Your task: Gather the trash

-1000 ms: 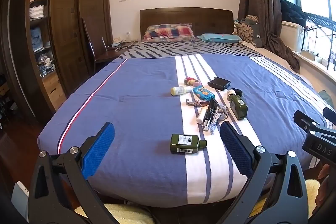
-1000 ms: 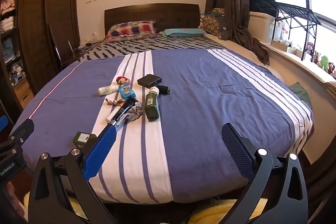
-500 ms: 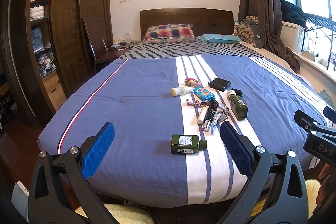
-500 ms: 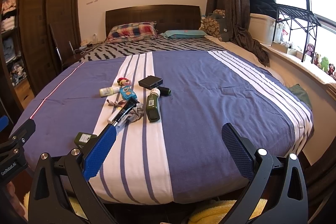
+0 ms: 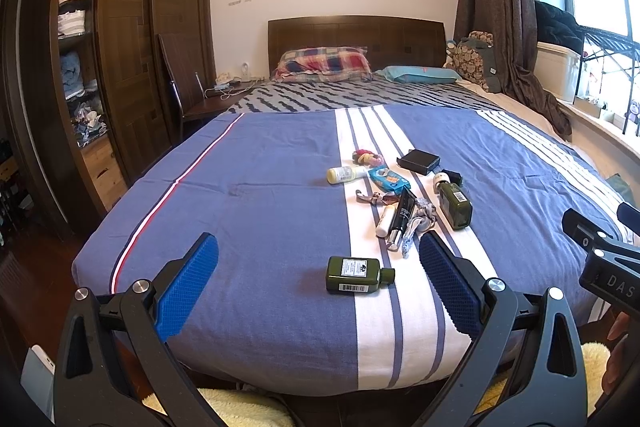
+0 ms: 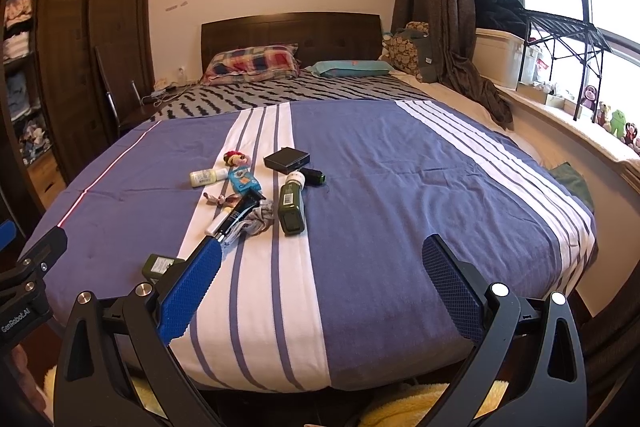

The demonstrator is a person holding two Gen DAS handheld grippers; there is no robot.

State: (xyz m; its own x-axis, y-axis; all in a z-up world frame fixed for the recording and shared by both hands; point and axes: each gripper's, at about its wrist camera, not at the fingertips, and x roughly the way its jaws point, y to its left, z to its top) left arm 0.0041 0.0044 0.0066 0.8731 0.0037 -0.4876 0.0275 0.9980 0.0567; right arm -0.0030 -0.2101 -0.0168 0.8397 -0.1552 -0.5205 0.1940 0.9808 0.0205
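Several small items lie on the blue striped bedspread [image 5: 260, 187]. A dark green bottle [image 5: 358, 275] lies alone nearest me; it shows partly hidden in the right wrist view [image 6: 160, 267]. Further back lie a second green bottle [image 5: 454, 205], a black tube [image 5: 402, 215], a blue packet [image 5: 388, 181], a pale yellow bottle [image 5: 346, 174], a black box [image 5: 418, 161] and crumpled grey cloth [image 5: 424, 215]. My left gripper [image 5: 318, 267] is open and empty, just short of the near green bottle. My right gripper [image 6: 320, 263] is open and empty over the bed's near edge.
A dark wood wardrobe [image 5: 80, 67] with shelves stands left of the bed. A chair [image 5: 180, 83] and bedside table stand by the headboard. Pillows [image 5: 324, 63] lie at the head. A window sill [image 6: 580, 123] with toys and a rack runs along the right. Yellow fluffy fabric [image 6: 400, 407] lies below.
Both grippers have shifted very slightly; the views have dropped a little. Nothing on the bed has moved and both grippers stay open.
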